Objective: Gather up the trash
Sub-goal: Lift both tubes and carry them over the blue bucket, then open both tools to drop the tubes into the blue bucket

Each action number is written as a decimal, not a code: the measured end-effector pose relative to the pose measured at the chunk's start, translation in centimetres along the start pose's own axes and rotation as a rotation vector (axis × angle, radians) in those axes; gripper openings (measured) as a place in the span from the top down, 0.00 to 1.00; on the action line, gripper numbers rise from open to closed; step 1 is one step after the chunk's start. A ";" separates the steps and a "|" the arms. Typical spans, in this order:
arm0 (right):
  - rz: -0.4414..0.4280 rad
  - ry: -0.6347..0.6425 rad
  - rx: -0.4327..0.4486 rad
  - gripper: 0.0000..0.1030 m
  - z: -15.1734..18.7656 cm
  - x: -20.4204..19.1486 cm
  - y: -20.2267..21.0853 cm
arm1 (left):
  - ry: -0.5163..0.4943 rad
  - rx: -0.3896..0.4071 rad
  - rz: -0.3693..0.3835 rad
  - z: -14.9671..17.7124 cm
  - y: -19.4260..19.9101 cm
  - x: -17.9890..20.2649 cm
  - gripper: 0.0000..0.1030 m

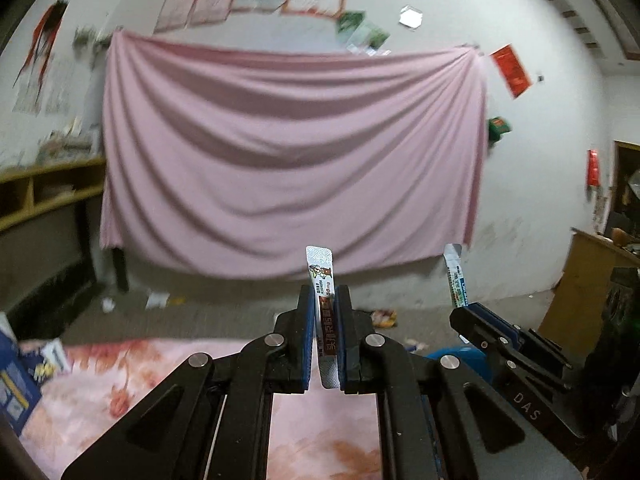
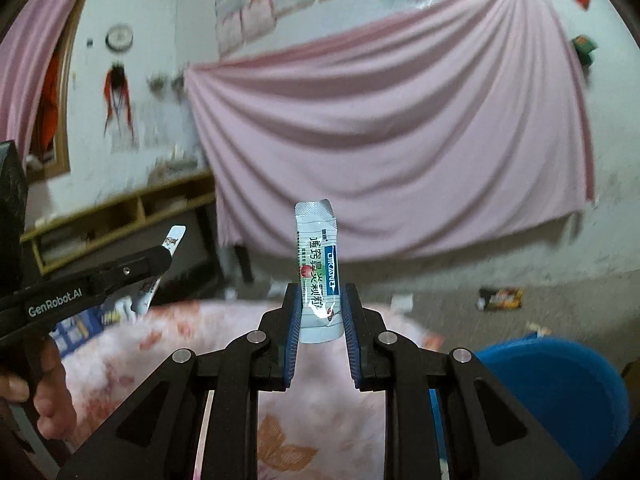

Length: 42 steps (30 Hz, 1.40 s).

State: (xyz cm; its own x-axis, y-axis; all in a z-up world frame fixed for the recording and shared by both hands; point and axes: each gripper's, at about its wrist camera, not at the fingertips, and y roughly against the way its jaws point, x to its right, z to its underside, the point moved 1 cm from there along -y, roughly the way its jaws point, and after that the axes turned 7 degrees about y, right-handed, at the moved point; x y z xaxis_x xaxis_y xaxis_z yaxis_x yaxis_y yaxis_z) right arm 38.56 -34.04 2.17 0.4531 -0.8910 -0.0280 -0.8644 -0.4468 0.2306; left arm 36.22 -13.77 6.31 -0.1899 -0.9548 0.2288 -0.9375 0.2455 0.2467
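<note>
**Both grippers holding sachets above the bed**

The left gripper (image 1: pixel 323 316) is clamping a brown sachet (image 1: pixel 325 312) upright between its blue pads, the foil top sticking out above them. The right gripper (image 2: pixel 320 316) is pinching a white sachet (image 2: pixel 319 270) the same way, its top edge curling. Both are hovering over a floral blanket (image 2: pixel 328 408). A blue bin (image 2: pixel 560 392) is sitting just right of the right gripper; its inside is hidden. Wrappers (image 2: pixel 501 298) are lying on the floor (image 2: pixel 440 284) beyond.
</note>
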 end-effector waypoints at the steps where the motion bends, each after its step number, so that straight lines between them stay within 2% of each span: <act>1: 0.016 0.000 0.023 0.82 -0.2 0.3 0.6 | -0.015 0.017 0.015 -0.4 0.2 0.5 0.93; 8: 0.146 0.039 0.188 0.82 -1.7 1.5 5.2 | -0.117 0.111 0.106 -1.0 2.0 4.7 0.93; 16: 0.248 0.024 0.265 0.82 -2.0 3.6 8.7 | -0.188 0.128 0.184 0.0 2.2 8.8 0.93; 30: 0.334 -0.040 0.214 0.82 -0.3 7.1 11.5 | -0.224 0.014 0.276 2.9 -0.7 14.8 0.93; 42: 0.353 -0.120 0.115 0.80 0.8 9.4 10.8 | -0.159 -0.122 0.306 3.4 -4.1 15.6 0.93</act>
State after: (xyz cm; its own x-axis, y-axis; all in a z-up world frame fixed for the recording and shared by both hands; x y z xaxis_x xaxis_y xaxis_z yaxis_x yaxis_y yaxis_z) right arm 33.33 -47.32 3.57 0.1008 -0.9915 -0.0817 -0.9844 -0.1113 0.1359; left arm 36.14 -30.27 5.66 -0.5081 -0.8458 0.1628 -0.7904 0.5330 0.3020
